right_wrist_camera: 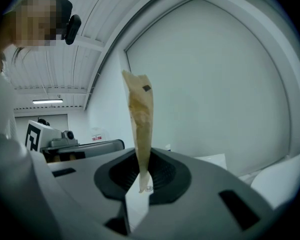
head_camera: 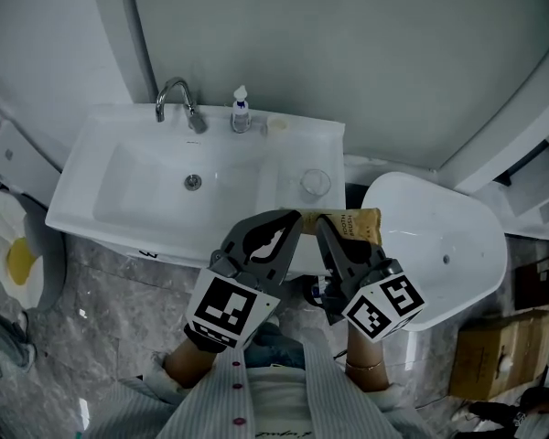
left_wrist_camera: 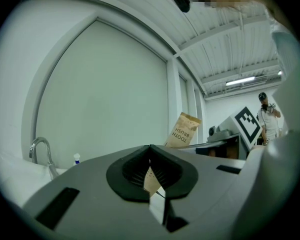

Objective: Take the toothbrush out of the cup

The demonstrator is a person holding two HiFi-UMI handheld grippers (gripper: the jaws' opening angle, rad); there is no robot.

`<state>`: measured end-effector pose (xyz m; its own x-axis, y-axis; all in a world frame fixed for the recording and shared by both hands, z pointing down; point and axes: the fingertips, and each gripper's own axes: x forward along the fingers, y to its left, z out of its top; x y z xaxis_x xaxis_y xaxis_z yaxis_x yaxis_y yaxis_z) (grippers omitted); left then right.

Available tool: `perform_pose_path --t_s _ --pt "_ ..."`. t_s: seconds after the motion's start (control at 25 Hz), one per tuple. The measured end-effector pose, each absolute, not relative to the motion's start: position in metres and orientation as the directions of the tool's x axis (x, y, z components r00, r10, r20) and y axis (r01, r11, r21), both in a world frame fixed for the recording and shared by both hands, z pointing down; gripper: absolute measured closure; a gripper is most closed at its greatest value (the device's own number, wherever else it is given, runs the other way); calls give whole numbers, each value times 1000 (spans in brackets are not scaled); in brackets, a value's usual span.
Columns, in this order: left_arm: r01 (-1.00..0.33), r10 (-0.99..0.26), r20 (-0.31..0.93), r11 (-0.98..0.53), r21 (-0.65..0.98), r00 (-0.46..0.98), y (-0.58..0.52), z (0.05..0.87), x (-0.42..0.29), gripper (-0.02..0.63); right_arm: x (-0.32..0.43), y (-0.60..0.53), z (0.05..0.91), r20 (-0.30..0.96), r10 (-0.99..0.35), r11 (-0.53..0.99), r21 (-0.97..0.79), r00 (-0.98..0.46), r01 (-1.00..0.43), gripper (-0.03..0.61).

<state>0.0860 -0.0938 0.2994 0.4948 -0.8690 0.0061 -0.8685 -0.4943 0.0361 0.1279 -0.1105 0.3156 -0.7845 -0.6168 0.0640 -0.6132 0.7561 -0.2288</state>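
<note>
Kraft packet [left_wrist_camera: 184, 131] printed "TOOTH BRUSH" — pinched by left gripper [left_wrist_camera: 151, 174], right gripper [right_wrist_camera: 141, 176]

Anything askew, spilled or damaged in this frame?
Nothing spilled or broken. One oddity: the brown paper toothbrush packet is in mid-air, pinched near one end by both the left gripper and the right gripper, not in the clear cup on the white sink.

The toothbrush pouch [head_camera: 352, 221] at centre frame is matt brown kraft paper, creased. The left gripper [head_camera: 293, 218] and right gripper [head_camera: 324, 225] look like matt grey plastic with black ribbed pads [right_wrist_camera: 163, 176]. At upper left, the sink [head_camera: 119, 190] is glossy white ceramic, its tap [head_camera: 176, 99] polished metal. The cup [head_camera: 315, 183] is clear. The floor [head_camera: 101, 309] is veined grey stone.
</note>
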Motion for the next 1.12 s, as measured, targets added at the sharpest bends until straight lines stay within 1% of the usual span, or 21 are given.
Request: perform_pose_path --t_s 0.24,0.52,1.0,1.12 --pt "-848 -849 -3 -528 49 528 -92 297 86 597 129 -112 317 67 -615 757 -226 -785 -613 532" --pt "-833 -831 -51 -553 -13 553 -89 290 91 597 136 -116 316 67 -628 748 -224 -776 -625 532" --pt "-768 -768 -12 -639 -42 640 -88 301 111 597 150 -122 315 77 -649 729 -221 -756 -648 532" --pt "-747 -748 -18 -660 -81 663 -93 302 115 597 158 -126 310 63 -671 714 -214 -738 -667 532"
